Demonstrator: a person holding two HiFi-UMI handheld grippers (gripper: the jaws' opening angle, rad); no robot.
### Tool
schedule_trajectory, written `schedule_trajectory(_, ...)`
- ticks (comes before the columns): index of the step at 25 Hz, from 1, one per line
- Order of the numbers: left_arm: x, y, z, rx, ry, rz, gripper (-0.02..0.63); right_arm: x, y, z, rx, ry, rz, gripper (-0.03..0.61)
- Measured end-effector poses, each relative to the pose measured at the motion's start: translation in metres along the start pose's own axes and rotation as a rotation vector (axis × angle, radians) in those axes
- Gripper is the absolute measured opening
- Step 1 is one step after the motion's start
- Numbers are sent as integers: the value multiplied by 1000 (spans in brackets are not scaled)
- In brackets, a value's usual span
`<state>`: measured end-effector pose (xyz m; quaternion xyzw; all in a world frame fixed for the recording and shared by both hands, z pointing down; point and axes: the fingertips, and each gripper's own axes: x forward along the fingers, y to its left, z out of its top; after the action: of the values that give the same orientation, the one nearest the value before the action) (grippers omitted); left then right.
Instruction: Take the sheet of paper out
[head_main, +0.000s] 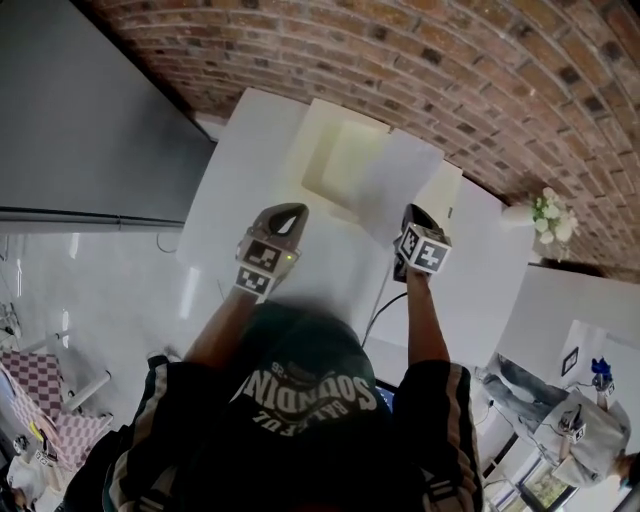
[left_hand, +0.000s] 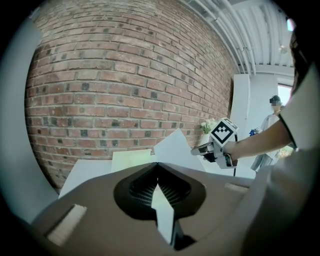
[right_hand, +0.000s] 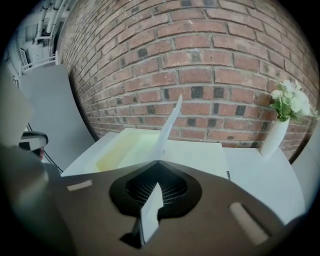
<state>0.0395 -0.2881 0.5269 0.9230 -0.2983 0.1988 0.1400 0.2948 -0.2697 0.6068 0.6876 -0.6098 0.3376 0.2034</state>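
White sheet (head_main: 395, 185) hangs pinched by its near edge in the right gripper (head_main: 414, 215), over the tray (head_main: 318, 150) at the far edge of the table (head_main: 235, 190); the left gripper (head_main: 287, 214) is closed and empty. Held so thinly, it could slip free or crease on a quick swing.

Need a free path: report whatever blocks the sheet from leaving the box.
Nothing visible does. The right tongs are shut on the sheet of paper, held up over the shallow cream box; the flower vase stands well aside.
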Motion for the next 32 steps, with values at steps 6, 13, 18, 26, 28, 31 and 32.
schedule_trajectory(6, -1, -6, 4, -3, -25, -21, 11, -38, 6, 10, 33, -87, -5, 0)
schedule_trajectory(13, 0, -11, 9, 27, -43, -47, 11, -89, 17, 28, 54, -204, 10, 0)
schedule_trajectory(18, -1, -8, 18, 45, -55, -46, 11, -118, 28, 44, 51, -279, 31, 0)
schedule_trajectory(26, -6, -9, 29, 44, -89, -45, 11, -146, 43, 59, 51, -365, 51, 0)
schedule_trajectory(28, -7, -8, 30, 47, -93, -47, 11, -148, 45, 59, 51, -369, 55, 0)
schedule_trajectory(31, -8, -4, 28, 60, -87, -48, 11, -146, 50, 58, 48, -369, 60, 0)
schedule_trajectory(32, -8, -3, 28, 60, -87, -47, 11, -146, 51, 57, 46, -367, 61, 0)
